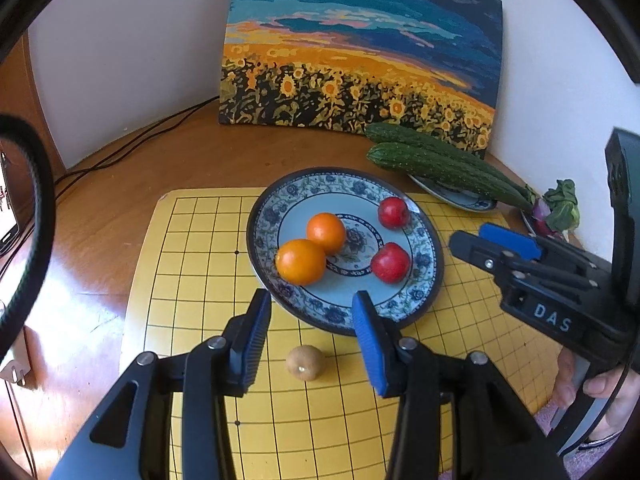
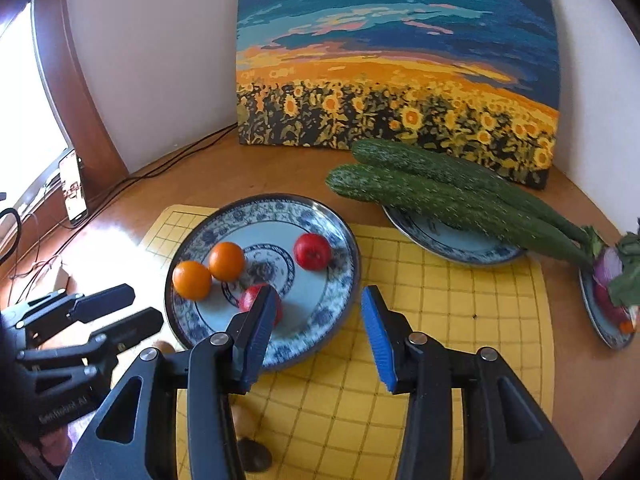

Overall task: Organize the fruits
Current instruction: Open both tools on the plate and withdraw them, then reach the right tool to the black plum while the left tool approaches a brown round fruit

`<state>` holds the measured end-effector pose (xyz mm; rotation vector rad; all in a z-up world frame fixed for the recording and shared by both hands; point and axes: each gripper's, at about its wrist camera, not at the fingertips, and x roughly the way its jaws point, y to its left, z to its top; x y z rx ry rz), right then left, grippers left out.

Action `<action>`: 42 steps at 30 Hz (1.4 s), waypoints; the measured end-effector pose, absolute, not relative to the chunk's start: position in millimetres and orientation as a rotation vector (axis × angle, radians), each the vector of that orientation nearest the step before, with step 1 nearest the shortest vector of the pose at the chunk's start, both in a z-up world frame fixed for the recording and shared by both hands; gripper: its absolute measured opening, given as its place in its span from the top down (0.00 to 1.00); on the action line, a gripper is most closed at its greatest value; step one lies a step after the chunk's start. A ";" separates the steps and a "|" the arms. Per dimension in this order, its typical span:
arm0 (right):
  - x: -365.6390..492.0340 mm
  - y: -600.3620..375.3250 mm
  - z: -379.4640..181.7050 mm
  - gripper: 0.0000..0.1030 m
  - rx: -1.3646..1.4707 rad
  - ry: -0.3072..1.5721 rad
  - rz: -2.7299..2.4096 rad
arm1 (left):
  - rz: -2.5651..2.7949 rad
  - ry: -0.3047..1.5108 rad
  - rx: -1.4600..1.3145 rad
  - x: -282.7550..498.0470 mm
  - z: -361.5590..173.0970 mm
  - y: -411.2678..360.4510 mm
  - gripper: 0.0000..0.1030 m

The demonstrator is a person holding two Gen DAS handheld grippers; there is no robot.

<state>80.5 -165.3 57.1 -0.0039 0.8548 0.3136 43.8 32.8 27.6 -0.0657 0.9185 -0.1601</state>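
While the left gripper (image 1: pixel 310 320) hangs w/ its blue pads wide apart and nothing between them, the kiwi (image 1: pixel 305 362) sits on the yellow grid mat (image 1: pixel 208 248) right in line w/ that gap, just short of the fingertips and below them. It lies loose on the mat, just off the near rim of the blue patterned plate (image 1: pixel 424 296), apart from it. Roughly egg-shaped; its stem end faces the camera, so long axis looks to run approx. along the fingers, though fisheye makes that a guess.

Right gripper (image 2: pixel 316 328) also spread wide and empty, hovering over the plate's near-right rim; kiwi is off to its left and low, mostly hidden behind its left finger. So left is clearly nearer — prob. a short drop and close.

On the plate: two oranges (image 1: pixel 314 246) touching each other, two red fruits (image 1: pixel 392 240) apart. Behind, cucumbers (image 1: pixel 444 164) on a second plate, veg on a third.
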 end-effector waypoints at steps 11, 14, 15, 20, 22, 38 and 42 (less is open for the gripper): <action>53.4 -189.4 52.0 0.56 0.021 0.863 0.280 | -0.157 0.934 -0.077 29.2 26.2 39.1 0.57; 46.8 -196.2 49.0 0.56 0.026 0.867 0.270 | -0.156 0.939 -0.080 26.3 25.1 40.9 0.57; 45.1 -198.1 48.1 0.56 0.030 0.869 0.267 | -0.156 0.941 -0.081 25.5 24.8 41.5 0.57; 32.9 -208.7 41.9 0.56 0.055 0.881 0.247 | -0.161 0.951 -0.082 22.9 21.2 43.0 0.57; 28.1 -211.3 40.0 0.56 0.062 0.886 0.242 | -0.167 0.955 -0.081 21.6 19.5 42.9 0.57; 1.3 -205.7 39.0 0.56 0.067 0.890 0.260 | -0.182 0.985 -0.081 23.0 1.9 39.1 0.57; -2.9 -203.3 35.8 0.56 0.067 0.902 0.264 | -0.193 0.983 -0.075 24.0 -0.1 36.6 0.57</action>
